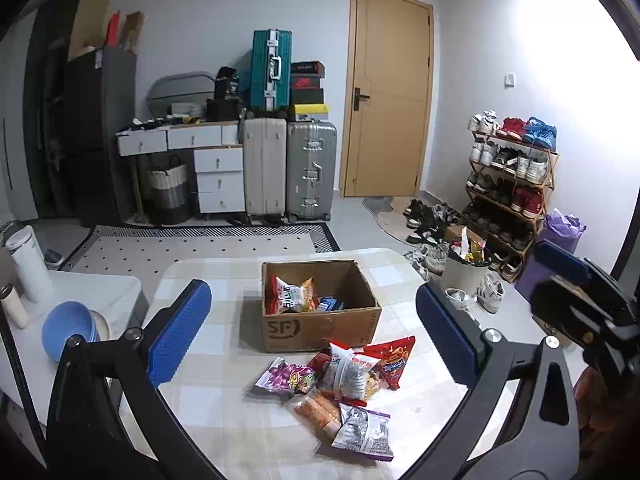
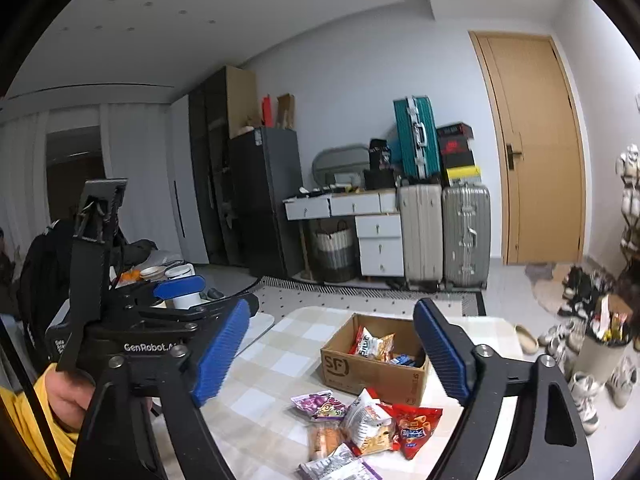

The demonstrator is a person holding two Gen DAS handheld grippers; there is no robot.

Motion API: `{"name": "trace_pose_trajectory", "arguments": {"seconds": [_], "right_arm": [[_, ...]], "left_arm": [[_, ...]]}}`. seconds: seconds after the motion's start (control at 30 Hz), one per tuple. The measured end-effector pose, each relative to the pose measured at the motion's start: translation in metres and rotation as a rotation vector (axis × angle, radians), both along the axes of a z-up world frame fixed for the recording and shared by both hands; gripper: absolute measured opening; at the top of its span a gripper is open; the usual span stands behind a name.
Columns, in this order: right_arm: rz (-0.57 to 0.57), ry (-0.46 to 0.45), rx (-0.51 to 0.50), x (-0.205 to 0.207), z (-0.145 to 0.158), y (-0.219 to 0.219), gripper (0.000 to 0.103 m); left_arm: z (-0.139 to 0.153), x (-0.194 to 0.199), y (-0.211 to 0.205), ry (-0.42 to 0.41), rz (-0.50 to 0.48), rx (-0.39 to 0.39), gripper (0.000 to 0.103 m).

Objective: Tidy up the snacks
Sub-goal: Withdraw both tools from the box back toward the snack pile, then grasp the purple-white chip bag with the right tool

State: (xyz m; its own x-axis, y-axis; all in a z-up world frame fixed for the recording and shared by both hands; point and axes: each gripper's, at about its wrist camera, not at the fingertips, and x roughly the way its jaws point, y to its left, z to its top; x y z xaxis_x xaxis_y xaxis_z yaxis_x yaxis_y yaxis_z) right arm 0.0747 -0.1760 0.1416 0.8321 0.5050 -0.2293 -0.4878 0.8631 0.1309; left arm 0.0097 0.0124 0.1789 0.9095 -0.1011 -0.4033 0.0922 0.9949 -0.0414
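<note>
- Only the right wrist view shows a hand (image 2: 66, 398) in a yellow sleeve, lower left, gripping the left tool (image 2: 224, 312); the left wrist view alone shows a blue bowl (image 1: 66, 326).
- Left tool (image 1: 314, 328) and right tool (image 2: 332, 360) both gape wide, empty.
- Five crinkly snack packets (image 1: 348, 372) lie loose on the checked bench (image 1: 208, 408), lower centre; at least two more sit in the cardboard box (image 1: 320, 330).
</note>
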Motion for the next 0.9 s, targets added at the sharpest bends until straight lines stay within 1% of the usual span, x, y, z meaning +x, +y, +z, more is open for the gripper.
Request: {"name": "trace_pose_trajectory", "arguments": {"seconds": [0.07,0.13,0.27,0.3,0.37,0.4,0.47,0.5,0.6,0.63,0.77,0.9], "right_arm": [[0.008,-0.024,-0.008,-0.015,-0.006,0.001,0.09],[-0.002,-0.041,-0.021,-0.023,-0.011,0.003,0.097],[0.004,-0.043,-0.025,-0.04,-0.029,0.005,0.098],[0.006,-0.039,-0.024,-0.038,-0.033,0.005,0.099],[-0.002,-0.031,-0.034,-0.04,-0.043,0.006,0.099],[-0.008,-0.026,-0.037,-0.032,-0.046,0.006,0.1],[-0.02,-0.017,-0.043,-0.03,-0.056,0.006,0.101],[-0.025,-0.011,-0.047,-0.02,-0.059,0.007,0.101],[-0.032,0.008,-0.059,-0.015,-0.074,0.009,0.101],[-0.032,0.019,-0.06,-0.012,-0.079,0.008,0.101],[-0.026,0.095,-0.053,0.004,-0.11,0.007,0.101],[-0.029,0.157,-0.047,0.015,-0.137,0.006,0.101]], "left_arm": [[-0.003,-0.015,0.002,-0.009,0.006,-0.001,0.102],[-0.007,-0.025,0.006,-0.02,0.024,0.008,0.102],[-0.02,-0.042,0.011,-0.051,0.05,0.001,0.102],[-0.024,-0.05,0.012,-0.061,0.054,0.0,0.102],[-0.035,-0.05,0.012,-0.062,0.056,0.01,0.102],[-0.041,-0.055,0.012,-0.058,0.061,0.018,0.102],[-0.059,-0.05,0.015,-0.047,0.059,0.016,0.102],[-0.065,-0.047,0.014,-0.043,0.06,0.019,0.102],[-0.089,-0.043,0.016,-0.024,0.071,0.037,0.102],[-0.095,-0.032,0.017,-0.019,0.072,0.034,0.102],[-0.125,-0.014,0.025,0.021,0.073,0.011,0.102],[-0.162,0.008,0.033,0.091,0.062,-0.018,0.102]]}}
